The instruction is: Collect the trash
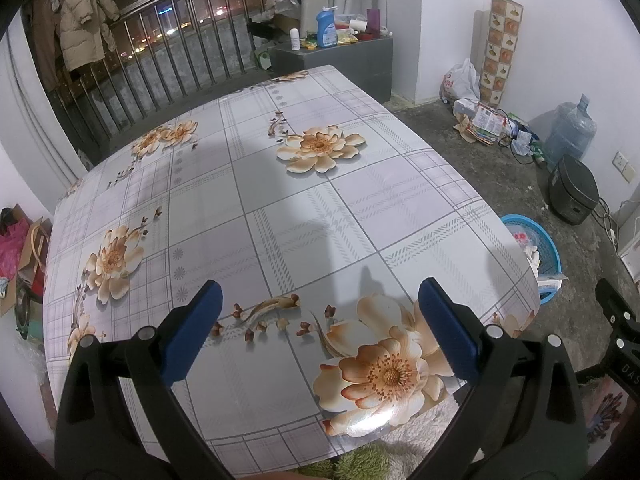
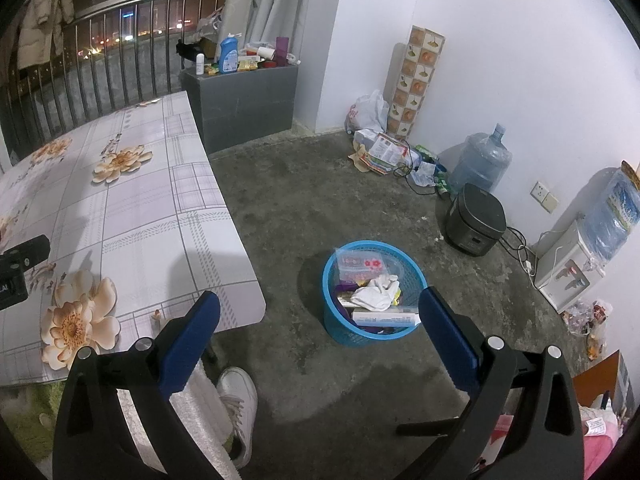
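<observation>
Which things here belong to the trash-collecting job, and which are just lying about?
Belong to the job:
- blue basket holding trash
- left gripper, open
- right gripper, open

Just lying about:
- rice cooker
- water jug
- detergent bottle
- table

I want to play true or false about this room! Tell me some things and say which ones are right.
1. The blue basket sits on the floor. True.
2. The basket is empty. False: it holds a white crumpled cloth, boxes and wrappers.
3. The left gripper is squeezing a bottle. False: it is open, holding nothing.
4. The right gripper is open. True.
5. The table has a flowery cover. True.
</observation>
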Motion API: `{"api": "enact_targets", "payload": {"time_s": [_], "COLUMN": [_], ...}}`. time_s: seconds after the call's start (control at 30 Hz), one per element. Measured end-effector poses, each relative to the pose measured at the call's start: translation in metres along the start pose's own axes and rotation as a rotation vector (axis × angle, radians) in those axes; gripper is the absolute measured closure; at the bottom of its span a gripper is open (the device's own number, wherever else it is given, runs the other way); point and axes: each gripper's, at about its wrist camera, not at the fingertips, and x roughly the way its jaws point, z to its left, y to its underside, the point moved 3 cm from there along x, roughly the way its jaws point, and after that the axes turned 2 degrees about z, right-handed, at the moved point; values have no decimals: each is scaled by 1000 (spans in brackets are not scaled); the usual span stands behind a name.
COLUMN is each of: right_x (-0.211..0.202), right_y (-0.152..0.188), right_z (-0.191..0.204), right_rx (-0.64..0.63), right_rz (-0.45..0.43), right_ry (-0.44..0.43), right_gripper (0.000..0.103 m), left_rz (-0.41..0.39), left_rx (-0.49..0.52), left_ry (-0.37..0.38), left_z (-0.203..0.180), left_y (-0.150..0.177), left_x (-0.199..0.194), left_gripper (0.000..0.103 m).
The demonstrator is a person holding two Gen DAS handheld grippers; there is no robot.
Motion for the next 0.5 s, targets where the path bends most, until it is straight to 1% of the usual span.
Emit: {"api": "enact_targets", "payload": {"time_s": [0.5], "right_x": [-1], "right_y": [-2], "right_z": [2], "right_rx": [-1], "right_rz": [-1], "right_ry": [-2], "right_gripper": [6], "left_rz": [1], "left_rx": [0], "left_ry": [-1], "left_z": [0], "left_y": [-1], "left_x": [0], "left_gripper": [9]}}
